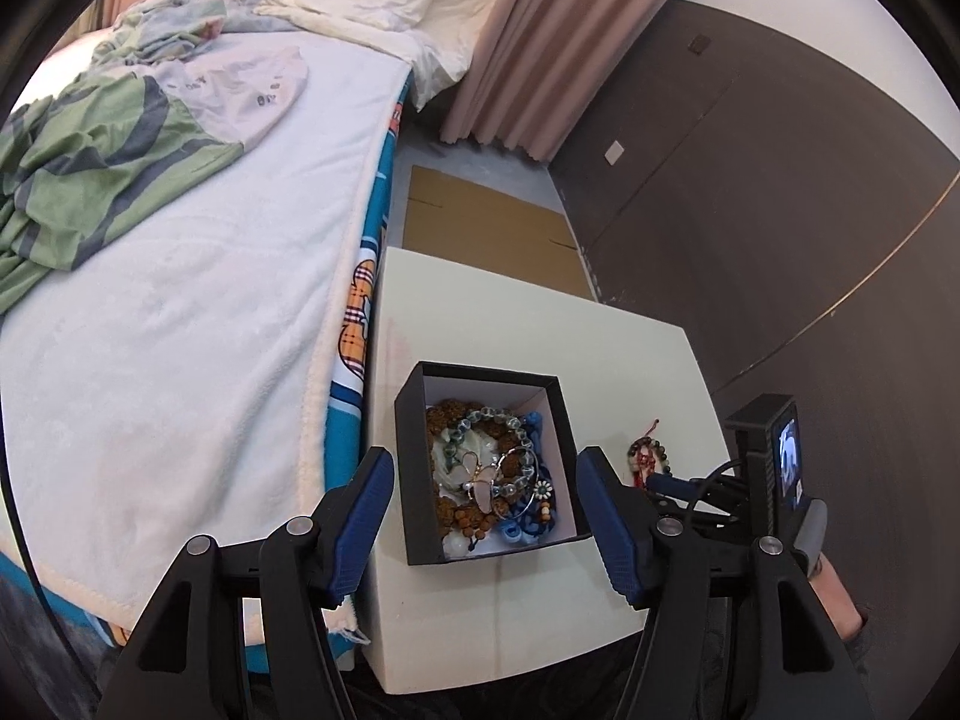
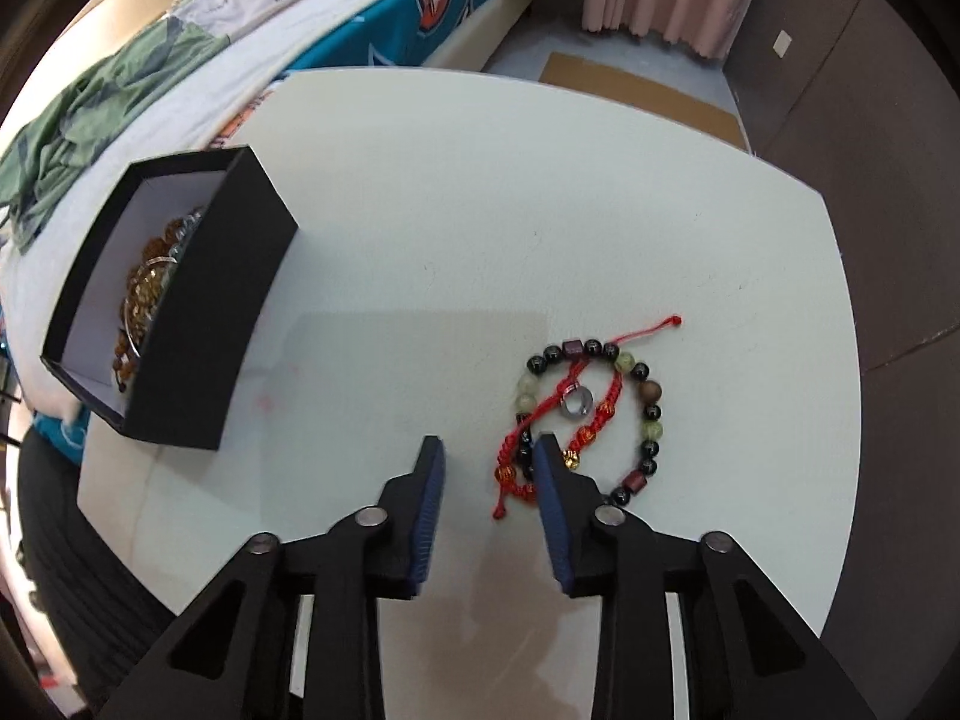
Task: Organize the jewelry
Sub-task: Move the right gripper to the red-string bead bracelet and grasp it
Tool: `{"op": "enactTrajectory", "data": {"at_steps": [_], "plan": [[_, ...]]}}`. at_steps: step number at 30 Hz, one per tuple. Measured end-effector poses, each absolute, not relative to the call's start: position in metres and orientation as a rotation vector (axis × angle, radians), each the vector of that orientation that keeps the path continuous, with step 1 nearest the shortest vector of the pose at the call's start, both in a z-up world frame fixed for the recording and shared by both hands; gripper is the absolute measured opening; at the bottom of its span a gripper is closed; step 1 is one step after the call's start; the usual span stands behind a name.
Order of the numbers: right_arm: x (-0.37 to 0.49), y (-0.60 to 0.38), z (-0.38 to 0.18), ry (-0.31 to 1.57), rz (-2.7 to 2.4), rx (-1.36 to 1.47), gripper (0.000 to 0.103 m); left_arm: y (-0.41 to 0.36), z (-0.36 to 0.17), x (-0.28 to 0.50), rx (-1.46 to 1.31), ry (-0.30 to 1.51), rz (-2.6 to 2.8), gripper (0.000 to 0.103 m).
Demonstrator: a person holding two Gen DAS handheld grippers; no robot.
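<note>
A black box (image 1: 414, 468) with a white lining stands on the white table (image 1: 468, 312) and holds several bracelets and a butterfly pendant (image 1: 486, 480). My left gripper (image 1: 483, 468) is open above the box, one finger on each side, empty. In the right wrist view the box (image 2: 204, 324) is at the left. A beaded bracelet (image 2: 651, 414), a red cord bracelet (image 2: 540, 414) and a silver ring (image 2: 577, 405) lie together on the table (image 2: 480, 210). My right gripper (image 2: 487, 450) is open and empty, its right finger just over the bracelets' near-left edge.
A bed (image 1: 180, 312) with a white blanket and crumpled clothes runs along the table's left side. Flat cardboard (image 1: 480, 222) lies on the floor beyond the table. A dark wall (image 1: 780, 180) and pink curtain (image 1: 540, 42) stand behind. The right gripper shows in the left wrist view (image 1: 678, 486).
</note>
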State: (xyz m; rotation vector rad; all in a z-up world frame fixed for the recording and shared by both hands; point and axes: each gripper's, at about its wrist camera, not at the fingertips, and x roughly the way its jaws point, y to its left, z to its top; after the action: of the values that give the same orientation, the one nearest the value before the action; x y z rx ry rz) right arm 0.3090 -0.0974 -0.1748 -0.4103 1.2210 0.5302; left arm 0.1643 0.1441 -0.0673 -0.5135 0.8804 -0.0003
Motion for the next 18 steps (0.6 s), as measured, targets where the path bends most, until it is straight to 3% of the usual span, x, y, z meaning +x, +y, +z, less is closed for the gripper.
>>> {"op": "enactTrajectory", "data": {"at_steps": [2,16,18], "plan": [[0.311,-0.102,-0.175,1.23,0.526,-0.406,0.009,0.145,-0.064,0.16,-0.514,0.874,0.002,0.064],[0.29,-0.124,-0.125,1.162,0.591,-0.212,0.007,0.138,-0.048,0.127,-0.5,0.834,-0.001,0.064],[0.285,-0.122,-0.111,1.136,0.6,-0.197,0.002,0.138,-0.046,0.121,-0.497,0.828,0.001,0.064]]}}
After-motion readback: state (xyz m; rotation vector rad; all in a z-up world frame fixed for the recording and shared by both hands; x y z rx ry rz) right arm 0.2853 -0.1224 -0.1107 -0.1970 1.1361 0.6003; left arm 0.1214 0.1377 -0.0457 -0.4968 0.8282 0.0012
